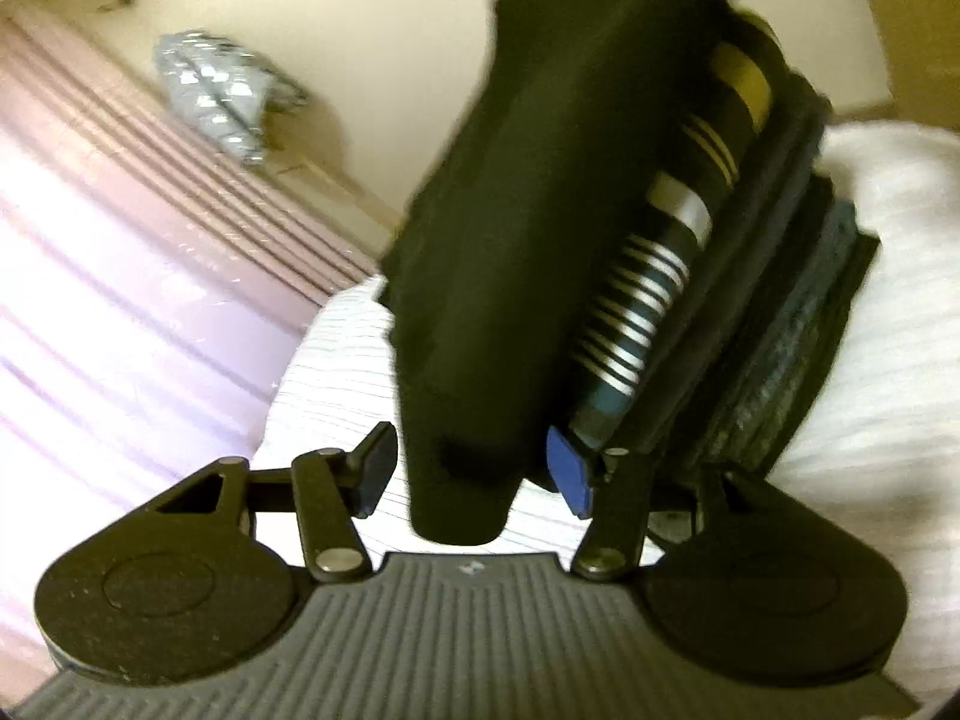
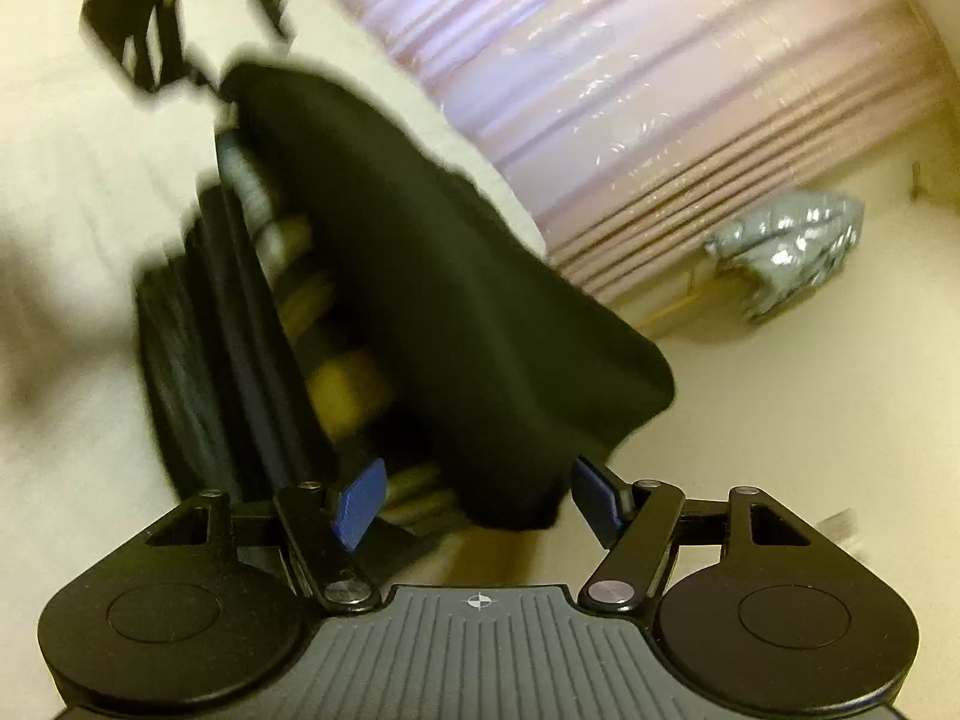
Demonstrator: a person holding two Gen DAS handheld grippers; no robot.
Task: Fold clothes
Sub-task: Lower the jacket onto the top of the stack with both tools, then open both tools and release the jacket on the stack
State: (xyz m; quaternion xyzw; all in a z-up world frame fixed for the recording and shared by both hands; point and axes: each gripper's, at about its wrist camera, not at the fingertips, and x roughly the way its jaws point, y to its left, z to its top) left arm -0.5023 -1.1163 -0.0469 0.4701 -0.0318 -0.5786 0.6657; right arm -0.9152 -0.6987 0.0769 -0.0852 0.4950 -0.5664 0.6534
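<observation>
Landmark: stack of folded clothes (image 1: 708,300), dark layers with a striped piece showing yellow, white and teal bands along one edge.
Black garment (image 1: 516,228): draped over the near side of the stack, one end hanging down between the left gripper's fingers; edges smeared by motion blur.
Left gripper (image 1: 474,477): spread wide, blue pads either side of the hanging black cloth, neither pad seen pressing it.
Right gripper (image 2: 474,501): likewise spread, the black garment (image 2: 444,300) sagging into the gap; right pad just beside the cloth edge, contact impossible to confirm.
Stack from the right view (image 2: 252,324): heavily blurred, stripes reduced to yellow and grey smudges, lower layers unreadable.
White bedding (image 1: 336,348): under the stack, ribbed texture visible only near the left gripper, washed out elsewhere.
Pink striped sheeting (image 1: 132,228): beyond the stack, glossy, cut off by the frame edge.
Silvery crumpled thing (image 2: 786,252): well apart from the stack, on the pale floor; identity unclear.
Other gripper's frame (image 2: 174,6): dark metal at the far end of the stack, blurred and cropped.
</observation>
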